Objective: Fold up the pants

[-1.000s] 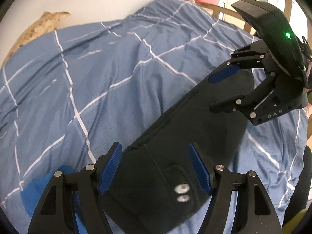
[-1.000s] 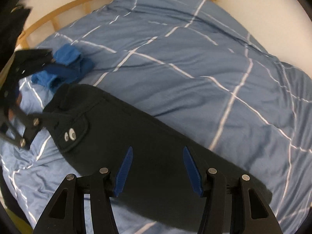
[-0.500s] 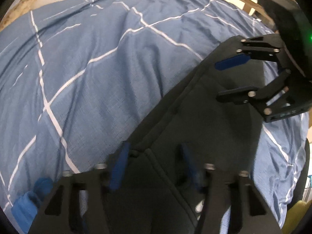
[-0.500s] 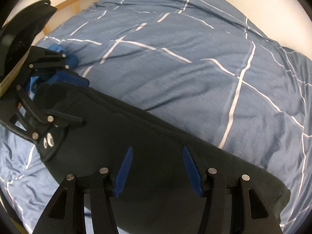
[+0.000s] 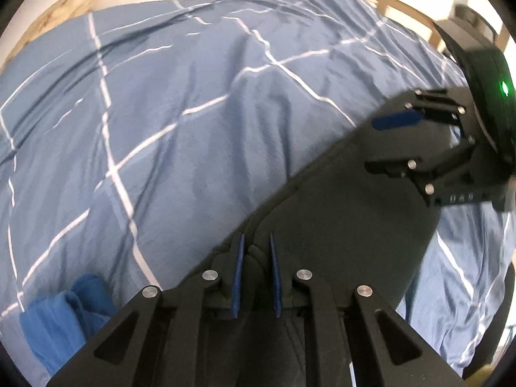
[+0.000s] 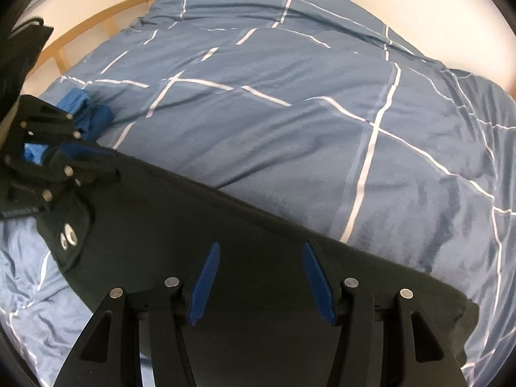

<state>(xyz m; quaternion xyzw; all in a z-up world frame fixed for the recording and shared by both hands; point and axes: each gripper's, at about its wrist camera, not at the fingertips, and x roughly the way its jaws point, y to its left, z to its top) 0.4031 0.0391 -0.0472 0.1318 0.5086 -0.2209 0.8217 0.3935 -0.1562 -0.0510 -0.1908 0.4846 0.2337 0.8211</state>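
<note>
Black pants lie folded lengthwise in a diagonal strip across the blue checked duvet. My left gripper is at their waist end, its jaws closing with a bunched fold of black fabric pinched between the blue pads. In the right wrist view the left gripper sits at the far left, above the pants' snap buttons. My right gripper stands open just over the leg end of the pants, pads apart with flat fabric below them. The right gripper also shows at the right of the left wrist view.
A crumpled blue cloth lies on the duvet beside the waist end, also seen as a blue cloth from the right. A curved wooden bed frame runs along the duvet's far edge. A white wall stands behind.
The left gripper's jaws came from wide apart to nearly together, gathering the pants' waist edge between them as it moved in. The right gripper sank slightly toward the leg, still open.
</note>
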